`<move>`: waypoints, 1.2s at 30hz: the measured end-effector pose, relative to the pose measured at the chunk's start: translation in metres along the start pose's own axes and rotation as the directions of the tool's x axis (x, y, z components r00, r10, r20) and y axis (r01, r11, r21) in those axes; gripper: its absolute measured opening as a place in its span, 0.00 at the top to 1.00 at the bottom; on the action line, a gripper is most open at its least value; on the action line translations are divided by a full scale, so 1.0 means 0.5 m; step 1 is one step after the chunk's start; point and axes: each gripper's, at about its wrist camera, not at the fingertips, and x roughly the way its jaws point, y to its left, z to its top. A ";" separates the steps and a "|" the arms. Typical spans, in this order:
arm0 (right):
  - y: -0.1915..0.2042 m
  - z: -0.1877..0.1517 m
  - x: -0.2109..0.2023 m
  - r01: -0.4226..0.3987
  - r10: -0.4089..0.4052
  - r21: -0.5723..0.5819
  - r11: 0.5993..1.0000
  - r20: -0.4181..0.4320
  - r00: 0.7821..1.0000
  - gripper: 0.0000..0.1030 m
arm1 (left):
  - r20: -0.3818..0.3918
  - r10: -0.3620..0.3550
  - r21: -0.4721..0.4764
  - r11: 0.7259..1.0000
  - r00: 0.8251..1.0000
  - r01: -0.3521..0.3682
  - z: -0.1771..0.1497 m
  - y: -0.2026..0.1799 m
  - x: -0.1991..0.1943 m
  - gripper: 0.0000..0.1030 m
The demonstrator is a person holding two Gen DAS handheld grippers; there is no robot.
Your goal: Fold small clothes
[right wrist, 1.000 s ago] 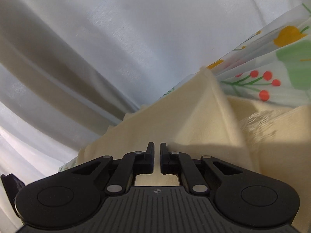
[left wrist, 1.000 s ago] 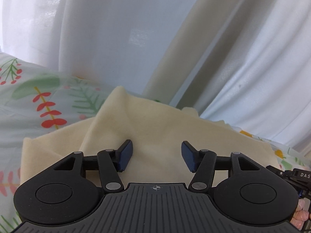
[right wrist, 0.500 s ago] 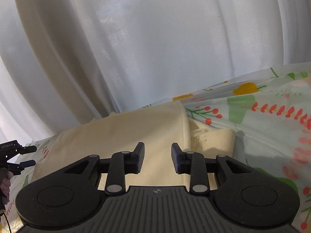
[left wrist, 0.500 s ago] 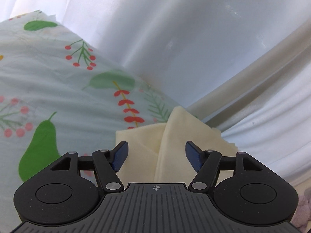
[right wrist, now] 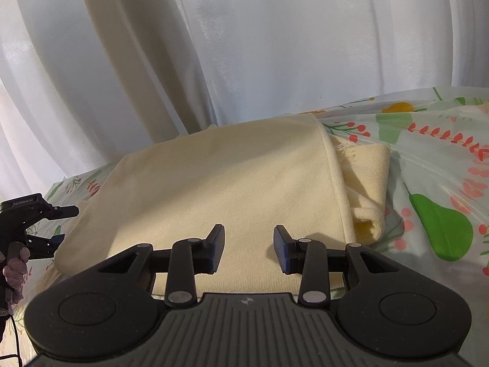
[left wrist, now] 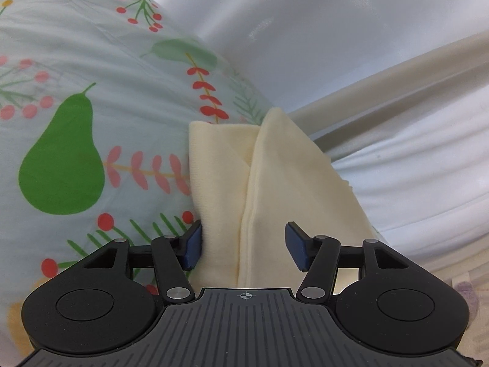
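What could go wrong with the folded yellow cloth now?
The cream cloth lies near the table's edge by the white curtain; a push could slide it off. Its top flap is loose, nothing pinning it. The left gripper is closing around the flap's hem and could drag the fold open.

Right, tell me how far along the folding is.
Done: the cream garment lies on the fruit-print sheet with one layer folded over another.
In hand: nothing. The right gripper is open above it; the left gripper has its jaws closing, pads not gripping the cloth.
Left: probably another fold; a frayed edge sticks out.
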 end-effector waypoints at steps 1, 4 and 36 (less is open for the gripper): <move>0.004 -0.003 0.001 -0.001 0.001 -0.004 1.000 -0.006 1.000 0.65 | -0.002 0.006 0.011 1.000 1.000 -0.006 0.000 -0.001 0.002 0.51; 0.012 -0.012 0.016 0.019 -0.020 -0.022 1.000 -0.037 0.999 0.68 | -0.009 0.022 0.008 1.000 1.000 -0.022 0.005 0.003 0.008 0.78; -0.020 -0.010 -0.018 0.084 -0.084 0.037 0.996 -0.003 0.996 0.69 | -0.071 -0.076 0.482 0.870 0.995 0.101 -0.183 -0.345 0.013 0.71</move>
